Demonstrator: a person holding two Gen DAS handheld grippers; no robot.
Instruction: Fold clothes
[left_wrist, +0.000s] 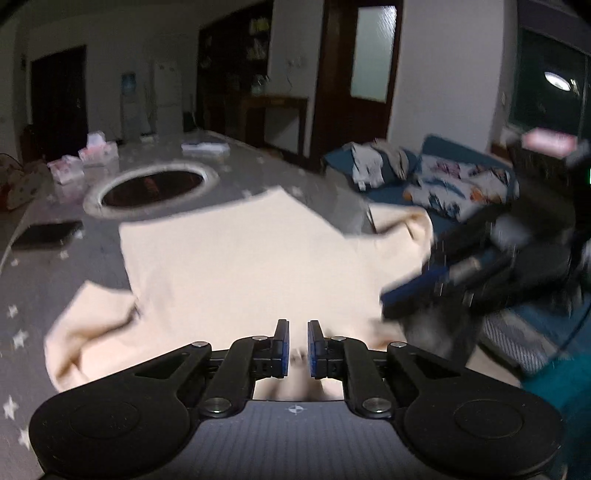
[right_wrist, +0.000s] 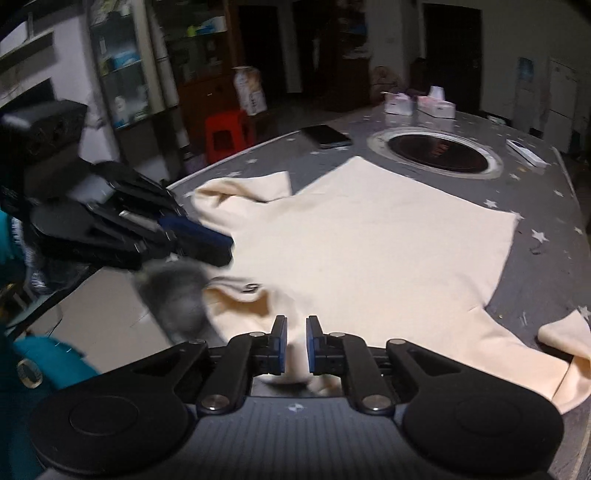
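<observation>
- Dim living-room surroundings are seen behind a grey star-printed table (left_wrist: 40, 295) with a round dark inset (left_wrist: 153, 186) at upper left of the left wrist view.
- A cream shirt (left_wrist: 236, 258) is spread flat across the middle of that view, its long axis running from the bottom edge up toward the inset, one sleeve trailing to the lower left.
- The left gripper (left_wrist: 298, 347) is closed on the shirt's near edge at lower centre, cloth pinched between its pads; the right gripper (left_wrist: 406, 299) is blurred at right.
- In the right wrist view, the shirt (right_wrist: 369, 236) fills the centre, hem toward the inset (right_wrist: 437, 151) at upper right.
- The right gripper (right_wrist: 296, 343) is clamped on a bunched fold near the collar at lower centre.
- Both near corners appear to be held so that the top edge can be lifted together for a fold.
</observation>
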